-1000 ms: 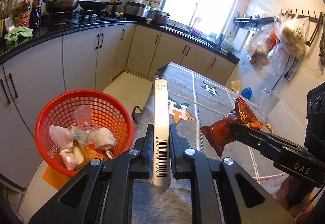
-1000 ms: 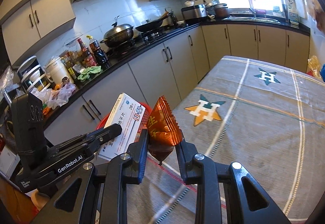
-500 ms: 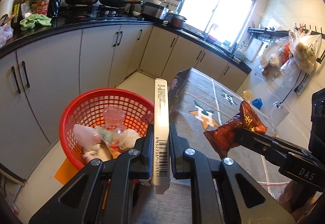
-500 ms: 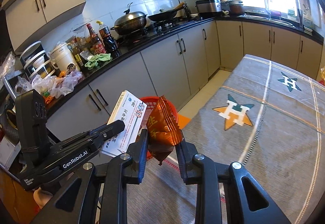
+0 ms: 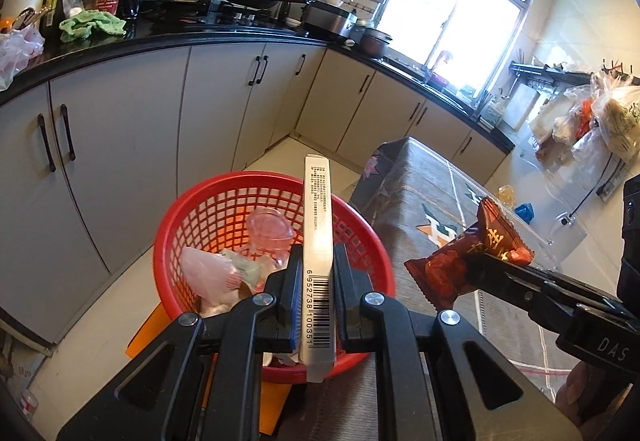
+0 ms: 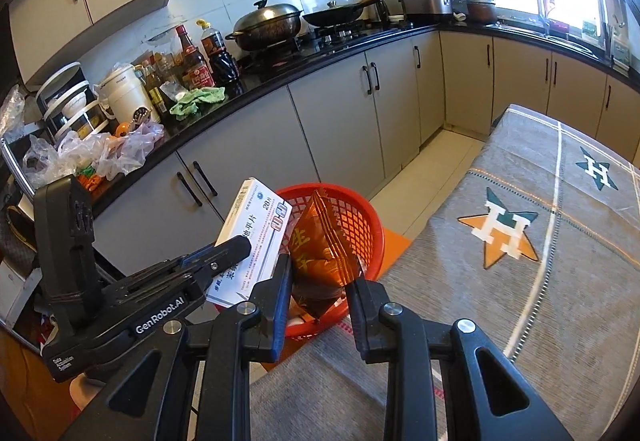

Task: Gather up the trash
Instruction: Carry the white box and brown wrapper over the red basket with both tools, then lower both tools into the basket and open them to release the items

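Left gripper (image 5: pixel 317 281) clamps a box (image 5: pixel 318 241) above the part-filled red basket (image 5: pixel 208 209).

Just beyond the left gripper (image 5: pixel 316 281), its fingers and the white box (image 5: pixel 318 241) they clamp hide much of the red basket (image 5: pixel 208 209) and part of the crumpled trash (image 5: pixel 208 273) inside, while the box's small print is too fine to read.

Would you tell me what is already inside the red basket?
The red basket holds a clear plastic cup and crumpled pale wrappers. The white box in the left gripper covers its near side.
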{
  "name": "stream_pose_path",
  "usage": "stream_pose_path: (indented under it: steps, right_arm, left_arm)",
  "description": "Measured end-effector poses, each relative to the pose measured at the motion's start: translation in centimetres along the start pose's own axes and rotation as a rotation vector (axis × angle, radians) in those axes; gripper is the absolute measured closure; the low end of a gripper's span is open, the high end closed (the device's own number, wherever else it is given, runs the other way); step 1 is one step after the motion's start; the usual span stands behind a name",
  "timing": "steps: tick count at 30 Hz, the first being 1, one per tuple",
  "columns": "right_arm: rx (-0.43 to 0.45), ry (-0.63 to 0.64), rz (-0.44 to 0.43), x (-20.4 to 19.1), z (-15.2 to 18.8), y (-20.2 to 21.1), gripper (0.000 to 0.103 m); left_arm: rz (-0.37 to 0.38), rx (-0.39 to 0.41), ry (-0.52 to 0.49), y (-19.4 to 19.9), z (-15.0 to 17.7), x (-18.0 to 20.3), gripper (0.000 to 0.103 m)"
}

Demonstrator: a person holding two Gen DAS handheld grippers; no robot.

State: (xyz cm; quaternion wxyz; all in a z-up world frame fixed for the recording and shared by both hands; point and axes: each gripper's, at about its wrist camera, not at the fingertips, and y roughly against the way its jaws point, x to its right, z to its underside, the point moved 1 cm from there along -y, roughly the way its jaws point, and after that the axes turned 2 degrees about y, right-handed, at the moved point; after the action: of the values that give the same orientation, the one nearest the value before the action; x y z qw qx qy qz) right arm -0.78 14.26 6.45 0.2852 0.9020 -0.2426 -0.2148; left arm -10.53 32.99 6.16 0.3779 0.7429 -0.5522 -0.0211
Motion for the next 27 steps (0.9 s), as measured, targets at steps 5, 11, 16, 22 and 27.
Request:
stream_pose_path:
  steps: [5,11,16,22,27]
  right_arm:
    - [-0.016,0.003,0.004,-0.3,-0.4,-1.3,0.074]
    - [-0.042,0.01,0.019,-0.7,-0.6,-3.3,0.074]
    - [-0.065,-0.001,0.028,-0.4,-0.4,-4.6,0.074]
    - [-0.084,-0.014,0.039,0.1,-0.1,-5.8,0.074]
    - [-0.1,-0.024,0.047,0.4,0.0,-6.7,0.074]
  left_arm:
    - [-0.009,-0.002,0.015,-0.3,0.0,-0.9,0.09]
    - [-0.012,-0.013,0.022,-0.8,0.2,-1.7,0.09]
    - [-0.008,-0.019,0.018,-1.1,0.3,-1.7,0.09]
    - [0.0,-0.031,0.008,-1.8,0.5,-1.6,0.09]
    - [0.001,-0.039,-0.002,-2.2,0.7,-1.5,0.09]
